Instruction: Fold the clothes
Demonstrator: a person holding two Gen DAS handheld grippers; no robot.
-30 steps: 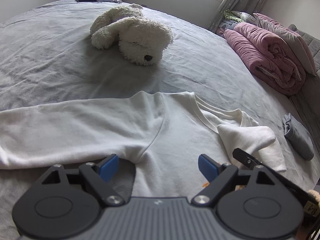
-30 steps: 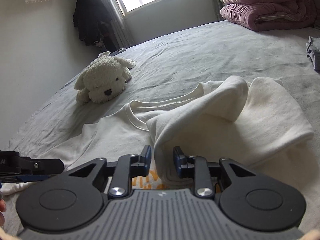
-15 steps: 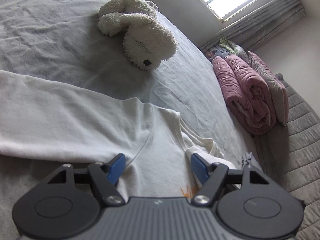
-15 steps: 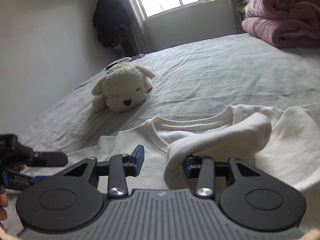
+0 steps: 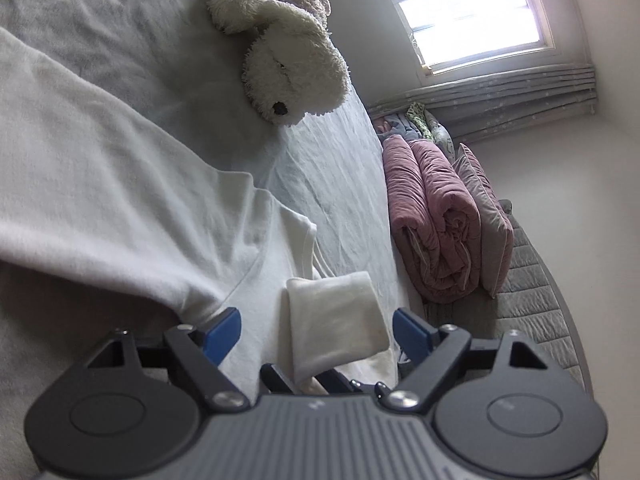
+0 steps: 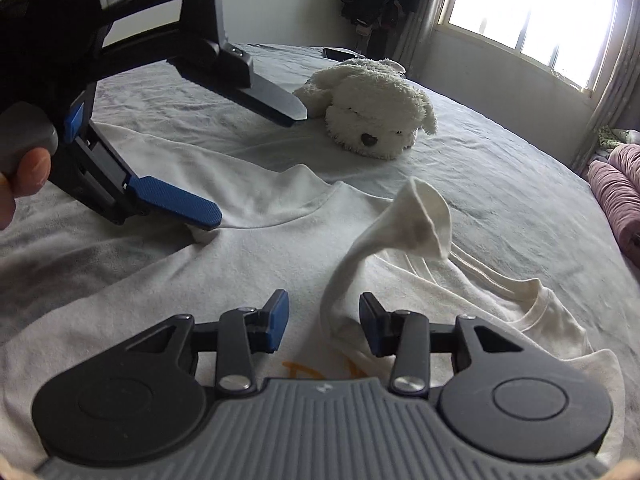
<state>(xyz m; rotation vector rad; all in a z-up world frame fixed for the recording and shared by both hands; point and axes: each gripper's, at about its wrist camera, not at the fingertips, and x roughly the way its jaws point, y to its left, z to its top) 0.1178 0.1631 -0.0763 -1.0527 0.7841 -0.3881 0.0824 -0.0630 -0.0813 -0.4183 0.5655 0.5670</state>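
Note:
A white long-sleeved shirt (image 5: 100, 200) (image 6: 260, 264) lies spread on the grey bed (image 6: 500, 184), an orange print showing near its front. One sleeve (image 6: 416, 220) stands up twisted between the fingers of my right gripper (image 6: 324, 326), leaning on the right pad. A gap shows beside the left pad, so the jaws are open. My left gripper (image 6: 258, 164) hangs wide open above the shirt's left shoulder, its lower blue pad (image 6: 176, 202) touching the cloth. In the left wrist view the sleeve's cuff (image 5: 336, 320) rises between that gripper's (image 5: 318, 330) open pads.
A white plush dog (image 6: 372, 116) (image 5: 288, 60) lies beyond the shirt's collar. A rolled pink quilt (image 5: 432, 220) and a pillow (image 5: 484, 216) sit at the bed's right edge. A dark phone (image 6: 338, 53) lies at the far side. A hand (image 6: 24, 172) holds the left gripper.
My right gripper's jaws have spread apart from the sleeve they pinched, and the sleeve now stands upright. The left gripper has swung in over the shirt, close to the right one.

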